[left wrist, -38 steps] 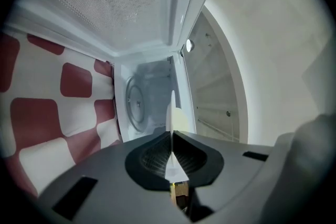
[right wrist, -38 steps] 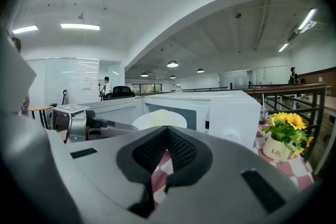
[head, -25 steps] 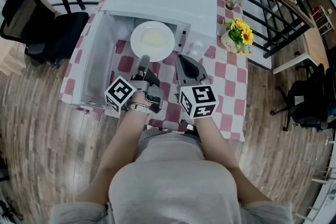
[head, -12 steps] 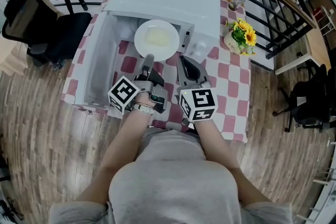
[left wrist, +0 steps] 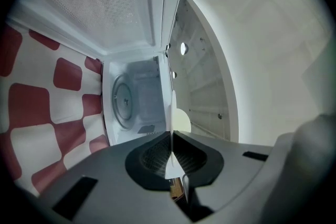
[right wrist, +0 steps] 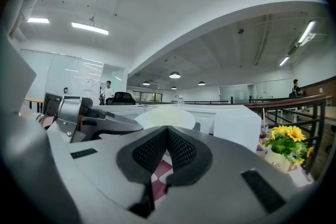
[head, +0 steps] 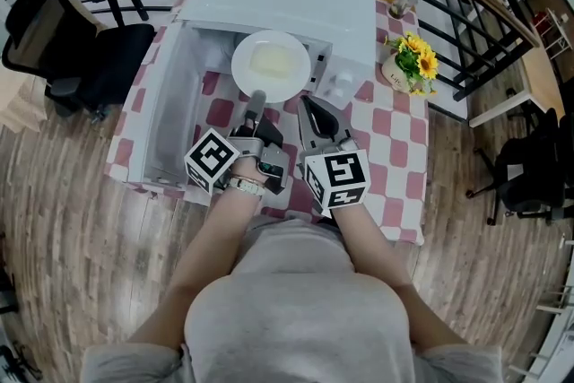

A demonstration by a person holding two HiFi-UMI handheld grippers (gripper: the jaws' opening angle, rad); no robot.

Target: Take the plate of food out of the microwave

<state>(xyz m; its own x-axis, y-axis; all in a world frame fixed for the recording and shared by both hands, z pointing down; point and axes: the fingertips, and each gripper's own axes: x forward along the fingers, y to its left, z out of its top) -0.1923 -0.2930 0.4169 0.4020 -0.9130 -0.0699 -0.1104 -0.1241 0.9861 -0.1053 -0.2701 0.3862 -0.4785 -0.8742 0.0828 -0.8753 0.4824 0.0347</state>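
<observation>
A white plate (head: pixel 271 65) with pale yellow food hangs in front of the open white microwave (head: pixel 287 0), over the checked table. My left gripper (head: pixel 258 98) is shut on the plate's near rim. In the left gripper view the plate (left wrist: pixel 172 113) shows edge-on, pinched between the jaws of that left gripper (left wrist: pixel 171 137), and the cavity (left wrist: pixel 134 102) beyond holds only its turntable. My right gripper (head: pixel 308 102) is shut and holds nothing, just right of the left one and short of the plate. The right gripper (right wrist: pixel 167 129) view shows the plate (right wrist: pixel 167 115) ahead and the left gripper (right wrist: pixel 86 118) beside it.
The microwave door (head: pixel 166 103) stands swung open at the left. A vase of yellow flowers (head: pixel 408 60) and a glass with a straw (head: pixel 395 3) sit to the microwave's right on the red-and-white cloth (head: pixel 381 139). A black chair (head: pixel 85 54) and railings surround the table.
</observation>
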